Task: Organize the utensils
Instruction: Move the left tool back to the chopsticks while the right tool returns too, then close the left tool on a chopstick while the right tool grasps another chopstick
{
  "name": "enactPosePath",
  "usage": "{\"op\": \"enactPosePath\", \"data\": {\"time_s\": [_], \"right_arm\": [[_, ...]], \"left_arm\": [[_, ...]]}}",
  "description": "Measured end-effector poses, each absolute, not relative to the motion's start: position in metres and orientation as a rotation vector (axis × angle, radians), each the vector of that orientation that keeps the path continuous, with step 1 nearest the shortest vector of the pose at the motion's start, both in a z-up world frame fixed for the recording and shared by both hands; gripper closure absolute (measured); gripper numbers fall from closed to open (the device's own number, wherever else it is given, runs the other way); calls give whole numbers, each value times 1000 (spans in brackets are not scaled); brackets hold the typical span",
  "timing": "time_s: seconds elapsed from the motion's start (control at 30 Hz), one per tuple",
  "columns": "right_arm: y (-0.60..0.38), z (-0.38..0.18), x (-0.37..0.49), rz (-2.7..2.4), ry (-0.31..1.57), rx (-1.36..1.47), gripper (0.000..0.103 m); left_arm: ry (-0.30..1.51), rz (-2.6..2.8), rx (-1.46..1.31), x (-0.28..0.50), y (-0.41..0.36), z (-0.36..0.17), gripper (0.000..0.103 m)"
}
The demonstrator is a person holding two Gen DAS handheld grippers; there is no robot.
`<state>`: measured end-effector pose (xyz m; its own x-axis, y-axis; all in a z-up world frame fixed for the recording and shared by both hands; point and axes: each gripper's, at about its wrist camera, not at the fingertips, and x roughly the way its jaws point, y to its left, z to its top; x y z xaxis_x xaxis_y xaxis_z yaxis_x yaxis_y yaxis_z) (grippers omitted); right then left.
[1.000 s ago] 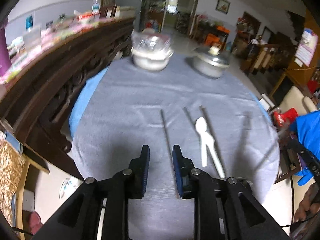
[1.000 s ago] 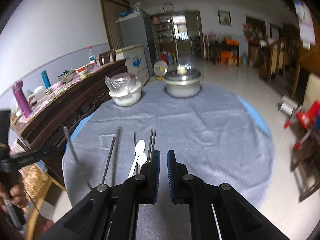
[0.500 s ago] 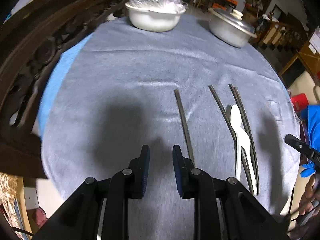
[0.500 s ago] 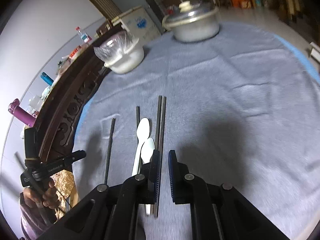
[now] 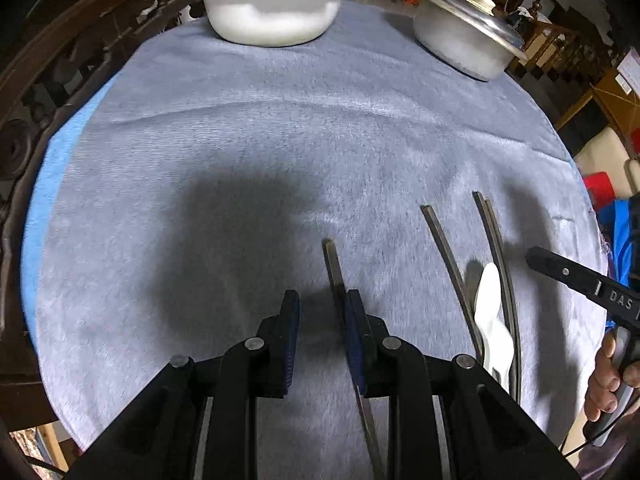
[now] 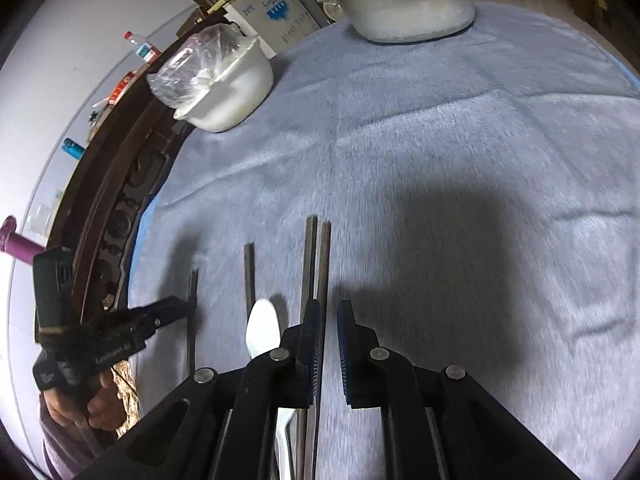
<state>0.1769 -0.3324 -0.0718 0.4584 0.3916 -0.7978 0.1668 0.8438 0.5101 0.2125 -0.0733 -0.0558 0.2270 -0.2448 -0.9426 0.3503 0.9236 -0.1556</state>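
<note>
Left gripper [image 5: 322, 318]: fingers [image 5: 290, 320] parted by a narrow gap, nothing pinched. It points steeply down at the counter. The single dark chopstick [image 5: 334, 270] runs under the inner edge of the right-hand finger; whether the pad touches it cannot be told.

Right gripper [image 6: 329, 338]: fingers [image 6: 346, 340] nearly closed, a thin slot between the blue pads, nothing in the slot. The pair of dark chopsticks [image 6: 318, 256] lies side by side, touching each other, and passes beneath the left-hand finger. Contact not resolvable.

Utensils all lie flat on the grey-blue plush cloth [image 5: 280, 132] that covers the round counter, roughly parallel, near its close edge. Order in the right wrist view, left to right: single dark chopstick, second lone dark chopstick [image 6: 249, 276], white plastic spoon [image 6: 263, 332] bowl-end away from the camera, then the pair. The spoon sits between the lone chopstick and the pair. A second white handle seems to lie under it in the left wrist view; blurred.

Far side of the counter: white plastic basin holding a clear crumpled bag [image 5: 274, 12], and a dull metal pot with lid [image 5: 466, 36], well apart from the utensils.

Dark carved wooden sideboard [image 6: 132, 184] stands beside the counter.
</note>
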Motion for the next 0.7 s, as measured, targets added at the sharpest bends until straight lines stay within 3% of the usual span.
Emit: {"op": "enactPosePath", "data": {"time_s": [0.33,0.47,0.7], "right_arm": [[-306,-78,210,89,1137,451,91],[-305,-77,211,73,1124,426,93],[-334,-78,204,11,1144,439,98]], "left_arm": [[1260,-443,100,220,-81,-59,80],[1241,-458,120,220,-83,-60,93],[1220,-509,131,217,-72,-59,94]]}}
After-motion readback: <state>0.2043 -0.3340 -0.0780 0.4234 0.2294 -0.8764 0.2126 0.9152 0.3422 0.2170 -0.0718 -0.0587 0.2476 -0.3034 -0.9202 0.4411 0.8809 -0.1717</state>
